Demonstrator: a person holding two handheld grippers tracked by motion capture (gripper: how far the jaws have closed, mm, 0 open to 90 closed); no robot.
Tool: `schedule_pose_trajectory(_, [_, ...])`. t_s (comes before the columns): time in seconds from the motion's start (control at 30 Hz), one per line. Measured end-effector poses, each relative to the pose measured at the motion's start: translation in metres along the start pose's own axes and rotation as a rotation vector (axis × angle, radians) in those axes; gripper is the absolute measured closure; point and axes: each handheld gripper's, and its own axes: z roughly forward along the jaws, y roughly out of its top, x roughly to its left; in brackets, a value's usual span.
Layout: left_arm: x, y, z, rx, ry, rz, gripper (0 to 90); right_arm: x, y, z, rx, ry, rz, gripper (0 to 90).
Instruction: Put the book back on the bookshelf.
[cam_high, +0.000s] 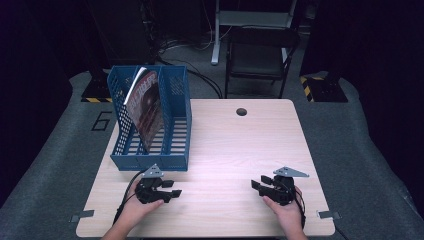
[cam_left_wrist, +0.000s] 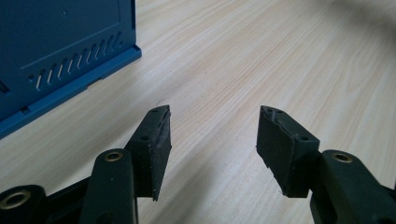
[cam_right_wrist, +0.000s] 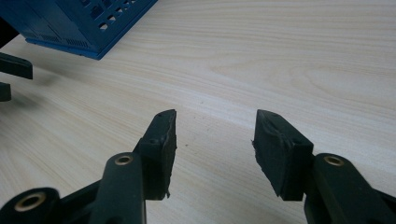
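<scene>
A blue slotted file rack (cam_high: 150, 120) stands at the table's left side, with a dark red magazine (cam_high: 145, 107) leaning inside it. My left gripper (cam_high: 172, 189) rests near the front edge, just in front of the rack, open with nothing between its jaws. In the left gripper view the left gripper (cam_left_wrist: 214, 121) points over bare wood, and the rack (cam_left_wrist: 56, 51) shows at the upper left. My right gripper (cam_high: 256, 182) lies at the front right, also open and empty. The right gripper view has the right gripper (cam_right_wrist: 215, 122) over bare wood and the rack's corner (cam_right_wrist: 84, 23) far off.
The light wooden table (cam_high: 230, 145) has a round cable hole (cam_high: 241, 111) near its far edge. A black chair (cam_high: 260, 55) and a desk leg stand beyond the table on grey floor. The other gripper's black jaw tips (cam_right_wrist: 11, 70) show at the right gripper view's left edge.
</scene>
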Motion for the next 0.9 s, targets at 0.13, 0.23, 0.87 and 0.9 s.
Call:
schedule_pose_trajectory(0.13, [-0.002,-0.001,0.004,0.015,0.003,0.008,44.0,0.001,0.0,0.002,0.005,0.001,-0.014,48.7])
schedule_pose_trajectory(0.23, [-0.004,0.0,0.007,0.016,-0.009,0.009,43.7,0.001,-0.001,0.003,0.01,-0.003,-0.014,48.7])
schedule_pose_trajectory(0.87, [-0.009,0.0,0.017,0.056,0.008,0.046,39.3,0.0,-0.004,0.011,0.042,-0.017,-0.018,48.5])
schedule_pose_trajectory(0.9, [-0.008,0.001,0.016,0.063,0.0,0.051,39.3,0.0,-0.005,0.011,0.048,-0.018,-0.015,48.5])
